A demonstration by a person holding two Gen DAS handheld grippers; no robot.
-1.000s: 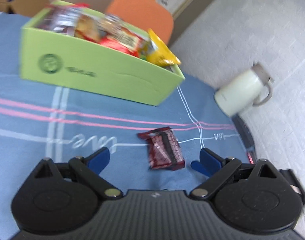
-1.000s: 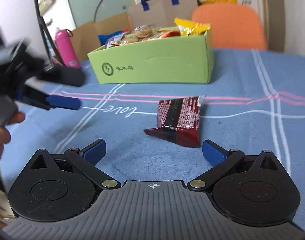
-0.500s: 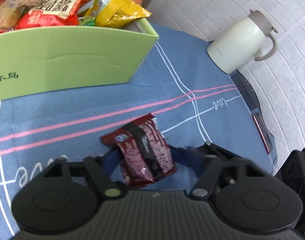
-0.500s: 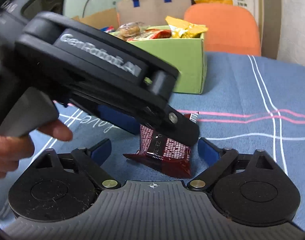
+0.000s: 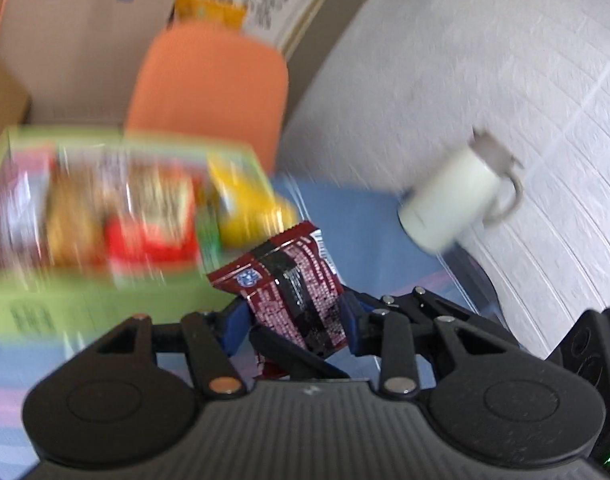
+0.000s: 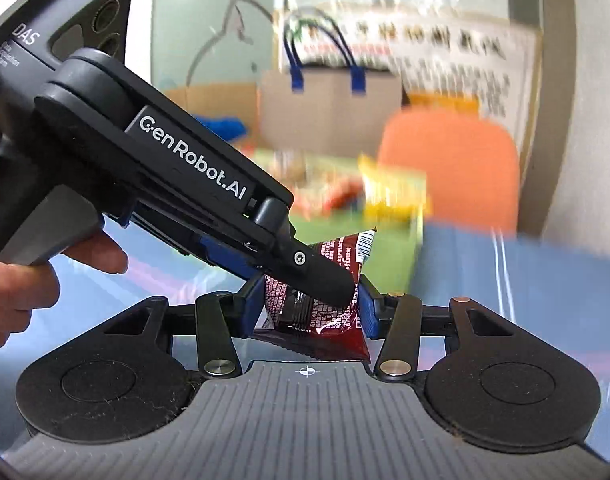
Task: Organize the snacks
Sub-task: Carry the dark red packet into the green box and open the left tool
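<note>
The left gripper point(image 5: 293, 320) clamps a dark red foil snack packet point(image 5: 293, 284); the right gripper point(image 6: 307, 312) is closing on the same packet, its blue pads pressing both sides.

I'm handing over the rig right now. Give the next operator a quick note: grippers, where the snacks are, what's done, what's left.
Left gripper: shut on the dark red packet.
Right gripper: jaws closing, pads against the same packet, so both hold it.
Packet: off the blue cloth, in front of the green box.
Box: already holds several snacks.
Left to do: put this packet into the box and let go. Views are blurred; no other loose snacks are visible.
</note>
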